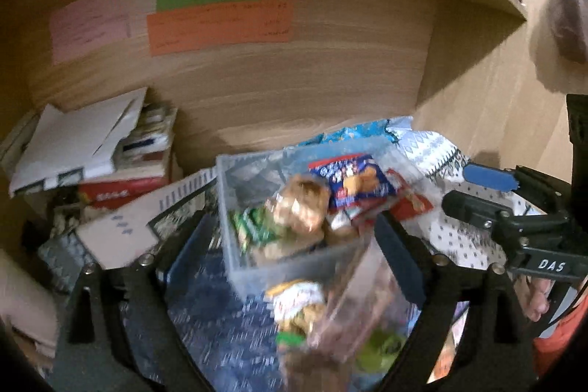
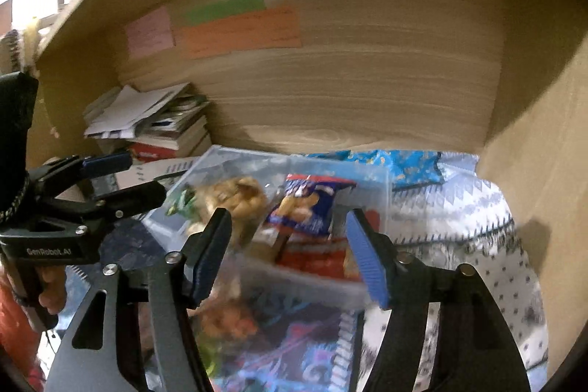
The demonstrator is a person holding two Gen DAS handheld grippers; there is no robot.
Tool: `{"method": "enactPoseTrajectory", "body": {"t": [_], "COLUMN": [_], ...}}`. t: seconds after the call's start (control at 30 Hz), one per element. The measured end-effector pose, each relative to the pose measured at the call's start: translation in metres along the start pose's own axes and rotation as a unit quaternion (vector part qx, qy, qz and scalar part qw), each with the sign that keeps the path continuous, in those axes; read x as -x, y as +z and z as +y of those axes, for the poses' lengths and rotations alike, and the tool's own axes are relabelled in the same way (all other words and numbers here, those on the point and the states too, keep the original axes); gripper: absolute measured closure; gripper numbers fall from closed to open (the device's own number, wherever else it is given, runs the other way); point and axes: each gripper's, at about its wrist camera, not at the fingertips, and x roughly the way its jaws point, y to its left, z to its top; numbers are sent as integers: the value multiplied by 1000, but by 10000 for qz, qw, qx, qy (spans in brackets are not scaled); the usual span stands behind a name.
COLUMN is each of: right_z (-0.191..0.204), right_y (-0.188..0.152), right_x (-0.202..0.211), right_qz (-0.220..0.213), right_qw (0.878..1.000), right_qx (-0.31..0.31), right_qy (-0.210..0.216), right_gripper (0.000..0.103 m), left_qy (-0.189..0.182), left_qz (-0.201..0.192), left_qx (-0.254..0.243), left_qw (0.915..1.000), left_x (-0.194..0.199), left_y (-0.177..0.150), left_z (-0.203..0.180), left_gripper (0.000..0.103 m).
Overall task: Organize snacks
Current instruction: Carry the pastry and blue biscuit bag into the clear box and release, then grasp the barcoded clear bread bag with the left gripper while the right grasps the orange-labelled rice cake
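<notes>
A clear plastic bin (image 1: 235,193) (image 2: 305,278) stands on the shelf floor with several snack packets in it: a blue one (image 1: 352,179) (image 2: 312,208), a bag of nuts (image 1: 301,204) (image 2: 239,197) and a green one (image 1: 253,226). My left gripper (image 1: 294,245) is open wide in front of the bin. A blurred clear snack bag (image 1: 349,300) lies low between its fingers, close to the right one. My right gripper (image 2: 286,245) is open too, its blue pads (image 2: 367,259) just before the bin's near wall. Each gripper shows in the other's view: right (image 1: 459,188), left (image 2: 147,175).
Books and papers (image 1: 110,149) (image 2: 154,127) are stacked at the back left, with a spiral notebook (image 1: 183,190) beside them. Coloured notes (image 1: 220,24) are stuck on the wooden back wall. A patterned cloth (image 2: 477,208) covers the right side, and a blue packet (image 2: 400,164) lies behind the bin.
</notes>
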Motion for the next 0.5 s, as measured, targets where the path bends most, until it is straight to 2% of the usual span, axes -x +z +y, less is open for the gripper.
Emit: {"method": "enactPoseTrajectory", "body": {"t": [0.27, 0.5], "right_z": [23, 38], "right_y": [-43, -85], "right_x": [31, 31], "right_qz": [27, 297], "right_qw": [9999, 9991], "right_qx": [-71, -288], "right_qy": [96, 58], "right_gripper": [34, 33], "left_qy": [169, 159], "left_qz": [197, 553], "left_qx": [-29, 116], "left_qw": [9997, 9983], "left_x": [28, 34], "left_y": [-57, -105], "left_z": [5, 6], "left_gripper": [9, 9]}}
